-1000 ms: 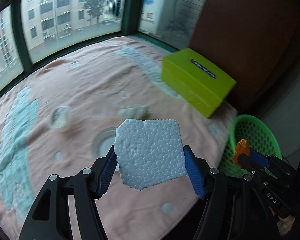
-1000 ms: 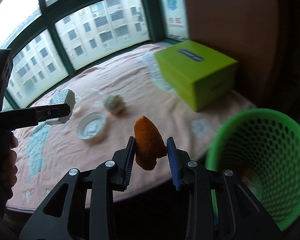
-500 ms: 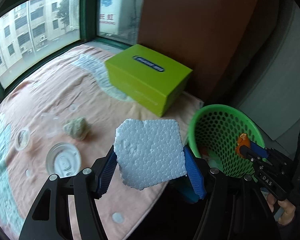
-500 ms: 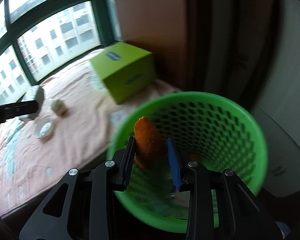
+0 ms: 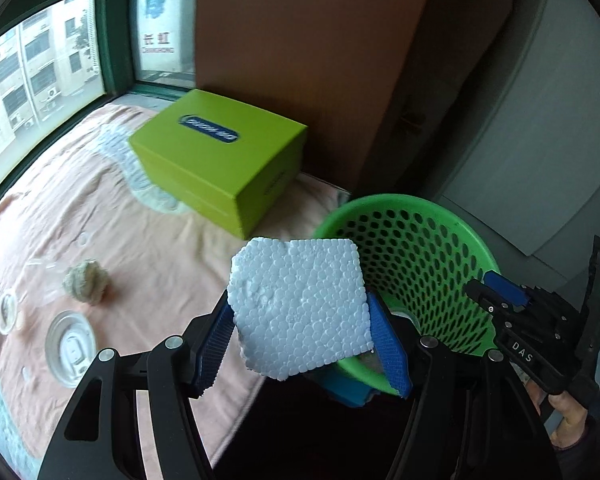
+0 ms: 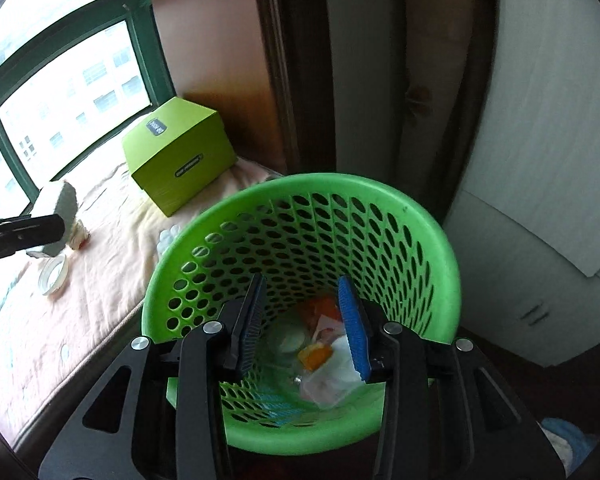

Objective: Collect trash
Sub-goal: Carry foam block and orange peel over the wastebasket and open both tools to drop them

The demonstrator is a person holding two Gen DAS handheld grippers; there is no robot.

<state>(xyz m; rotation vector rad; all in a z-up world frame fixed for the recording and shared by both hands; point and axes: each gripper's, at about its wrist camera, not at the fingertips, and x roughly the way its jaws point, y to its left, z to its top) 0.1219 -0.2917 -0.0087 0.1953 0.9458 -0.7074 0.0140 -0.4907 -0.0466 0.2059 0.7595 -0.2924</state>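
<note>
My left gripper point(image 5: 304, 344) is shut on a white foam block point(image 5: 300, 308), held above the bed's edge just left of the green mesh bin point(image 5: 416, 216). My right gripper point(image 6: 304, 324) is open and empty, directly over the bin point(image 6: 384, 196). Orange peel point(image 6: 316, 354) lies among paper scraps at the bin's bottom. The right gripper point(image 5: 496, 296) also shows over the bin's right rim in the left wrist view. The foam block point(image 6: 58, 216) also shows at the left in the right wrist view.
A lime-green box point(image 5: 220, 156) stands on the pink blanket point(image 5: 160, 240) by the wall. A crumpled paper ball point(image 5: 86, 282) and a white plastic lid point(image 5: 70, 354) lie on the blanket. Windows run behind; a white cabinet point(image 6: 540, 200) stands right of the bin.
My right gripper moved over the bin and opened; the orange peel dropped into it. My left gripper carried the foam block right, toward the bin.
</note>
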